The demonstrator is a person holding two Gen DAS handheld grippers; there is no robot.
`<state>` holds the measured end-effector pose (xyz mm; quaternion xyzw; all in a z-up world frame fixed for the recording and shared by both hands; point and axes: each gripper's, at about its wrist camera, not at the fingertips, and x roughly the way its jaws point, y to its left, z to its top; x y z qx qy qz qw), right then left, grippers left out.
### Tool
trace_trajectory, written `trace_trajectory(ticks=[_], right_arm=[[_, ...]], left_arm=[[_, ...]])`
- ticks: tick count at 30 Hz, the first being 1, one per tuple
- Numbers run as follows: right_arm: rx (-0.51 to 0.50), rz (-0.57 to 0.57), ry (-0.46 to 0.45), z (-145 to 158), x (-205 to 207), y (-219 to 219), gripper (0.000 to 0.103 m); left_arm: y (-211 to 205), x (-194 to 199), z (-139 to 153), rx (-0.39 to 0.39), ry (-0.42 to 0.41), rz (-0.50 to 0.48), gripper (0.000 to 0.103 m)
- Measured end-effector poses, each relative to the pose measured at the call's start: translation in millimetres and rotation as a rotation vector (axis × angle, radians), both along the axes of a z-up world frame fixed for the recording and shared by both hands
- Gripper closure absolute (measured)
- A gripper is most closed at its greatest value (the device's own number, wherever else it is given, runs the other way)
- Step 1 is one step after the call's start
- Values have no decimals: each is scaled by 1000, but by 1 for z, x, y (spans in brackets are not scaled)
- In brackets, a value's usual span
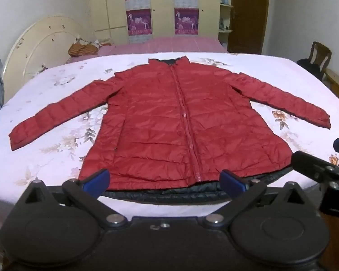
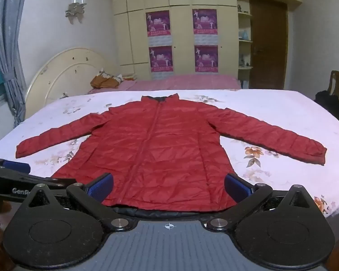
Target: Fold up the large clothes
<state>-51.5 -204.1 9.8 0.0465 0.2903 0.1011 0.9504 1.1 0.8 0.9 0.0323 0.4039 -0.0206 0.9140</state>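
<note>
- The red jacket (image 1: 180, 122) lies flat on the bed (image 1: 45, 85), collar far, hem nearest.
- Left hand-held gripper (image 1: 165, 180) and right hand-held gripper (image 2: 168, 186) both gape empty at the hem, equally close.

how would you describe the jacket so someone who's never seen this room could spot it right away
Find the near bed with the white floral sheet, in front of the pink-covered bed. Spread flat on it lies the red quilted puffer jacket, zipped, sleeves out to both sides, collar toward the wardrobe. It is the only red thing there, with dark lining showing at its hem.
</note>
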Motion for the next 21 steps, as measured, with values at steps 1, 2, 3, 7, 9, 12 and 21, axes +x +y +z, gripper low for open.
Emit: trace_trajectory(ticks=[1,2,3,7,9,12,21], right_arm=[[-1,4,2,0,-1,1,0],[-4,11,3,-1,-3,2,0],[-7,19,3,-1,-6,4,0],[-12,5,18,4,-2,0,0],[-29,4,-9,3,-11,7,0],[-25,-2,-11,2,-10,5,0],[-24,-11,-15,6,-5,6,0]], left_arm=[[0,2,0,4,0,-2,0],[2,-10,5,11,-38,10,0],[4,-13,6,2,-48,15,0],[3,-20,6,13,-61,23,0],[0,-21,7,22,-55,23,0],[1,-21,9,16,-48,23,0],[0,-18,9,19,-49,15,0]])
